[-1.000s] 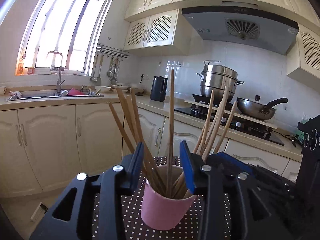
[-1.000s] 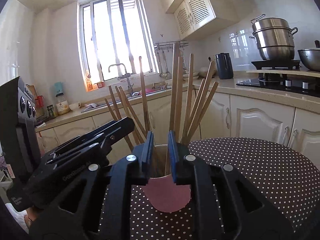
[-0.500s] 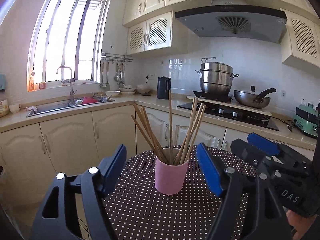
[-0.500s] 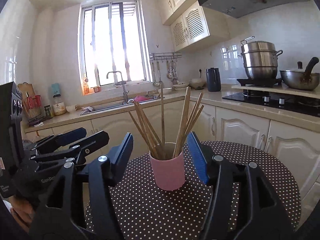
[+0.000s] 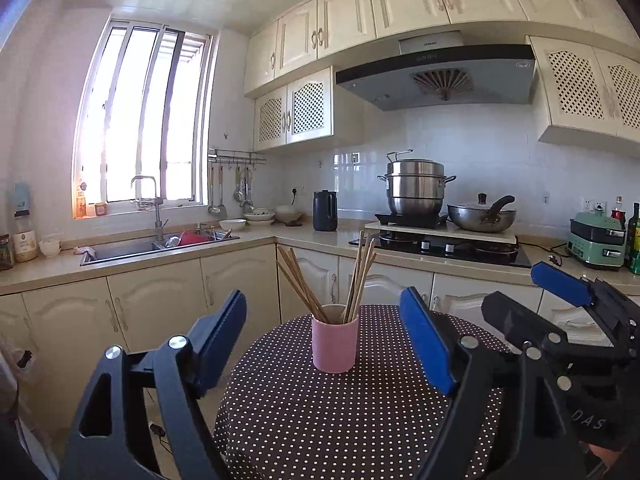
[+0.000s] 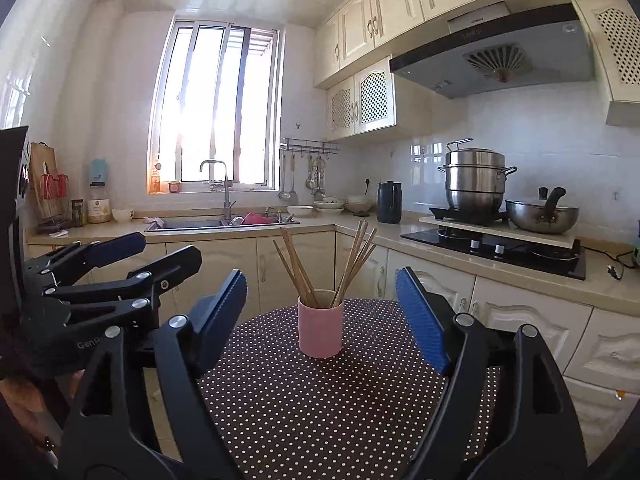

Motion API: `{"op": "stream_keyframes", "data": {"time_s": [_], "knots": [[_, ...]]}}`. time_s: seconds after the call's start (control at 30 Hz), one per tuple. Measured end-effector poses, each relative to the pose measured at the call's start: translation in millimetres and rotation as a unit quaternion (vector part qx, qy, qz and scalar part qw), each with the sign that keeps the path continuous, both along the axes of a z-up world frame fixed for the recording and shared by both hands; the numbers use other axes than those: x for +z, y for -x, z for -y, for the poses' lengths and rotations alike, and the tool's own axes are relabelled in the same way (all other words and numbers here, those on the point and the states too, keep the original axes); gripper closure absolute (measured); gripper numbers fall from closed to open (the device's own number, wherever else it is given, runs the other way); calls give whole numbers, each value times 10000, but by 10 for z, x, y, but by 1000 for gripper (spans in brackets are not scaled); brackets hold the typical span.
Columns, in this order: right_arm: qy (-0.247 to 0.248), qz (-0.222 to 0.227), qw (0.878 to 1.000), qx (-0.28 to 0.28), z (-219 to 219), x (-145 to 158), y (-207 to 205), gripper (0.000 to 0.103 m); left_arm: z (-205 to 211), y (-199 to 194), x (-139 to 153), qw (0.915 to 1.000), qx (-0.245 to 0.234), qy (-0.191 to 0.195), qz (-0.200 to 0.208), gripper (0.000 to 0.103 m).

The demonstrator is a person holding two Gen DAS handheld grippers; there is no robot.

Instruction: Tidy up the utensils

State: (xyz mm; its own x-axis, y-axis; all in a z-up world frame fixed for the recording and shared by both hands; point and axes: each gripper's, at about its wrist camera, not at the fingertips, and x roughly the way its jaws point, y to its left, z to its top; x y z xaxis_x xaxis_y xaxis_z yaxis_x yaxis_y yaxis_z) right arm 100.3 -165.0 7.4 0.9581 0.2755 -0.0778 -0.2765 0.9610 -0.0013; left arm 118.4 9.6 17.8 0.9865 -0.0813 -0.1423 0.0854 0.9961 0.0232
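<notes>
A pink cup stands upright near the middle of the round polka-dot table, holding wooden chopsticks on end, tips down, tops fanning left and right. The left gripper and right gripper have just been opening; both jaws stand spread, nothing between them, well apart from the cup.

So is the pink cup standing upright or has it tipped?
Upright. The pink cup stands on its base on the dotted tablecloth, rim up, with the chopsticks fanning out of its top. Nothing touches it.
</notes>
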Motion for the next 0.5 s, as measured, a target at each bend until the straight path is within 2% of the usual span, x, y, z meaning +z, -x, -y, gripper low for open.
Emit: {"op": "stream_keyframes", "data": {"time_s": [0.5], "knots": [[-42,336,9994,-67,40,157,814,20,74,946,201,9984,253,-118,488,24]]}}
